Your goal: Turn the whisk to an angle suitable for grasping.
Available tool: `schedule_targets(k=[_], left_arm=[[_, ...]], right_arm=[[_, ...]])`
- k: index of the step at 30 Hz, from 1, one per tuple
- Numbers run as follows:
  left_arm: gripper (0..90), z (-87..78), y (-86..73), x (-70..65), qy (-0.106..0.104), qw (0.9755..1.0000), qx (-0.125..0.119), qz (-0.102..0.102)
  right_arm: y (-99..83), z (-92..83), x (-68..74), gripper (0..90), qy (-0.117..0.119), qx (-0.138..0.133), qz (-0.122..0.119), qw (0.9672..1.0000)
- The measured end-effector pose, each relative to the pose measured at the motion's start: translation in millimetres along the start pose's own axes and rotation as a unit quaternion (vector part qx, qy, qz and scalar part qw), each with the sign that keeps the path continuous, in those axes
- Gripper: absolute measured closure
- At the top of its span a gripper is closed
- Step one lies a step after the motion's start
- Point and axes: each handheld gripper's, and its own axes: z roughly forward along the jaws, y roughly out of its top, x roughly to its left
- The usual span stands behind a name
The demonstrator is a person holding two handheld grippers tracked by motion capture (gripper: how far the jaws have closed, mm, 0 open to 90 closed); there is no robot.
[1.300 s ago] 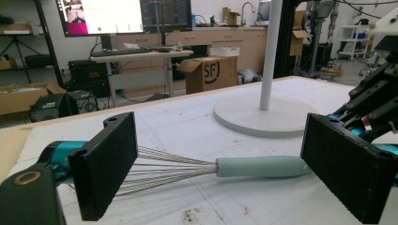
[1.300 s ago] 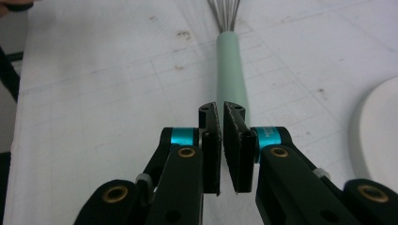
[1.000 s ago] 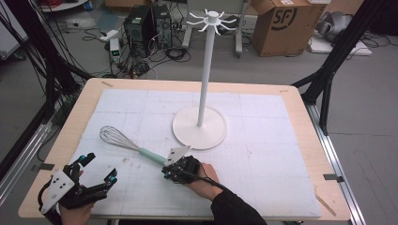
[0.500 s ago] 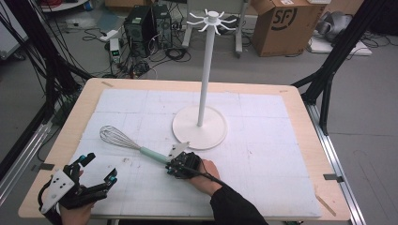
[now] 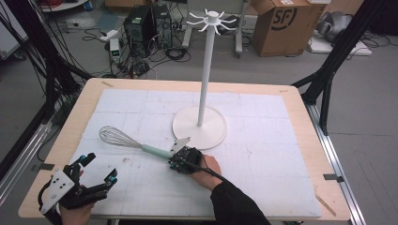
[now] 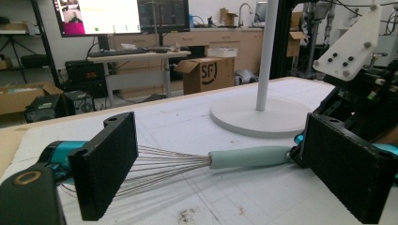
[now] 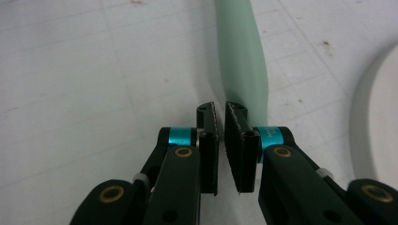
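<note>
A wire whisk [image 5: 123, 138] with a pale green handle [image 7: 241, 61] lies flat on the white mat, its wires pointing left. My right gripper [image 5: 172, 161] sits low at the end of that handle. Its jaws are shut to a thin slit [image 7: 220, 110], and I see nothing between the pads; the handle's end lies just past the right jaw's tip. My left gripper [image 5: 101, 166] rests near the table's front left corner, open and holding nothing. Between its wide jaws [image 6: 223, 126], farther off, I see the whisk [image 6: 248, 157] and the right gripper [image 6: 356, 89].
A white stand with a round base [image 5: 187, 126] and a tall pole topped by hooks [image 5: 212, 21] rises just behind the right hand. The mat lies on a wooden table [image 5: 70, 126]. Boxes, computers and cables cover the floor beyond.
The right hand has edged slightly toward the stand's base, and its grey top plate now shows. The whisk and the left gripper have stayed where they were.
</note>
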Motion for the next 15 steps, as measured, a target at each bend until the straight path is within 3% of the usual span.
schedule_targets(k=[15], left_arm=[[11.8, 0.1, 0.1, -0.4, -0.002, 1.0, 0.0, -0.001]], right_arm=[[-1.1, 2.2, -17.5, 83.0, -0.033, 0.0, 0.018, 0.9993]])
